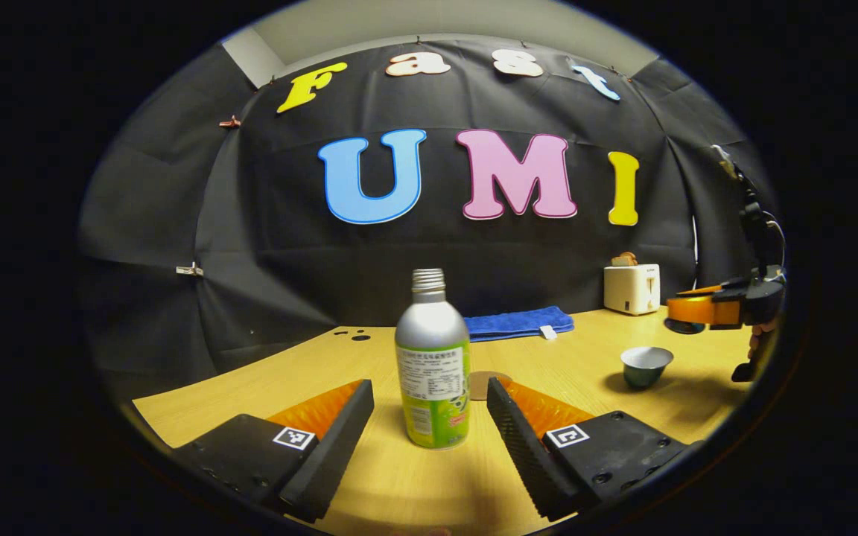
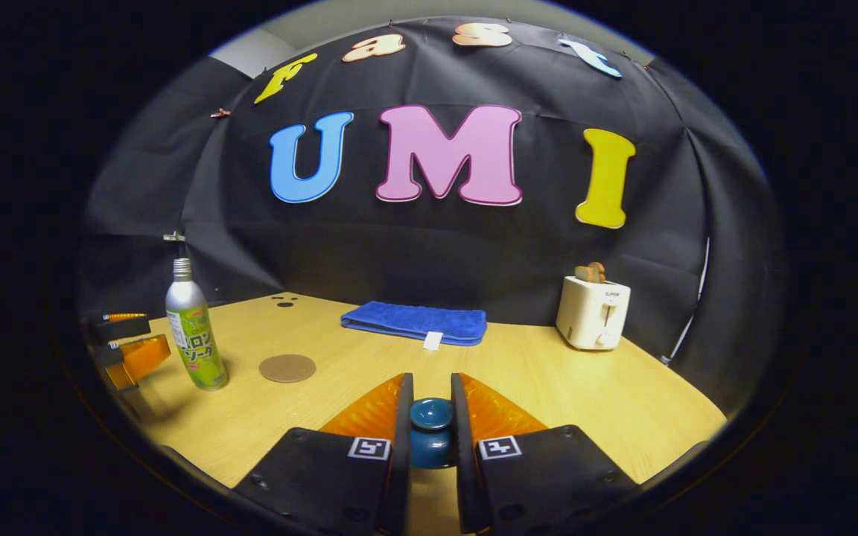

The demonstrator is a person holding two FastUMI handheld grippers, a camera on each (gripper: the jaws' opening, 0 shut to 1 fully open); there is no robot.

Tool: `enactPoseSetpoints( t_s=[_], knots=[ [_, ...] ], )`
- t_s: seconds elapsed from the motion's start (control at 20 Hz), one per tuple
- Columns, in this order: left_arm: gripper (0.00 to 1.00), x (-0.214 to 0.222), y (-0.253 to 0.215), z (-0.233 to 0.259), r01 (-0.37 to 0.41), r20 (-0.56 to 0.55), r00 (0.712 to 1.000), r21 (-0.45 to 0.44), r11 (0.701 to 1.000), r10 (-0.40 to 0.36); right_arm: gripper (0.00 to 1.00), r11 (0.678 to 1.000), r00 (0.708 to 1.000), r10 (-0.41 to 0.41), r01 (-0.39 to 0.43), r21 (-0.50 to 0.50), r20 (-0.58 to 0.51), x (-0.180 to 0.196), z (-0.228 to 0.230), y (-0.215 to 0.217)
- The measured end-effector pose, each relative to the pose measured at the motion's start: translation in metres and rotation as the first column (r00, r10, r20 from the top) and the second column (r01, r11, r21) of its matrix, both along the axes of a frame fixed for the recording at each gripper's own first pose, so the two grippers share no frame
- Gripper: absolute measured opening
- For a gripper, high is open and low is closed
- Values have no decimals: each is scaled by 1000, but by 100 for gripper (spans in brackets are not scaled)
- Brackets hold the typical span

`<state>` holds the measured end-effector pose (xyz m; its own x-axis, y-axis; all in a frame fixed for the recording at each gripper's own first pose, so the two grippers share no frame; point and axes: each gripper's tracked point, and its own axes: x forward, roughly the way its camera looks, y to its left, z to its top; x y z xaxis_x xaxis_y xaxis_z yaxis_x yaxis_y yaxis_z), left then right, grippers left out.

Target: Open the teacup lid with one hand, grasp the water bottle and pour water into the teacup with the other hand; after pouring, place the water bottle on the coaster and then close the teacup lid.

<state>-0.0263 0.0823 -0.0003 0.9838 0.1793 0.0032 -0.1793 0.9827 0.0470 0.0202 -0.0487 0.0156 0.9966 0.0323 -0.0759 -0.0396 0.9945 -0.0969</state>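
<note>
Aluminium, tall and narrow, the water bottle (image 1: 433, 365) stands upright on the wooden table (image 1: 414, 484) with its cap off, between the spread fingers of the left gripper (image 1: 429, 417), which flank it on both sides without touching it. That uncapped neck is the main risk: if one finger reaches the body before the other, the bottle could be nudged over and spill, and a grip that lands low or off-centre could let it swing once tilted. How much water it holds cannot be told through the metal. In the right gripper view, the right gripper (image 2: 430, 424) is closed on the teacup lid (image 2: 430, 428), both fingers pressing its knob, raised above the table; a loose pinch on so small a knob might let it slip and drop. The teacup (image 1: 646, 365) sits open on the table to the right of the bottle, and its inside appears empty, though its depth is hard to judge. The round coaster (image 2: 287, 368) lies flat just beside the bottle, bare; pouring from well apart could miss the small cup
</note>
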Motion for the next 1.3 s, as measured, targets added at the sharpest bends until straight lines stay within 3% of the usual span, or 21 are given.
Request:
enactPoseSetpoints(
  t_s=[0.3,0.5,0.55,0.6,0.75,1.05,1.2,1.3],
  knots=[
    [97,37,3,-1,34,-13,999,27,999,-34,28,996,998,-64,65,57,-19,-9,-21,-37],
    [97,60,12,5,29,3,1000,47,998,-29,28,993,997,-70,72,99,-21,-2,-32,-40],
    [97,66,13,9,32,10,999,49,998,-32,33,992,997,-72,74,101,-16,-2,-28,-41],
    [97,70,13,13,33,20,999,53,998,-34,28,993,997,-72,74,97,-22,0,-28,-41],
    [97,88,15,19,33,22,999,74,997,-35,28,992,997,-72,73,101,-11,2,-28,-42],
    [85,98,6,18,43,-1,999,86,995,-43,28,993,997,-71,68,101,21,5,-23,-49],
    [82,102,-24,30,125,-18,992,151,981,-124,28,991,994,-87,81,103,61,5,-18,-60],
    [82,109,-42,49,175,-21,984,258,950,-175,28,991,993,-95,88,103,65,4,-18,-67]
  ],
)
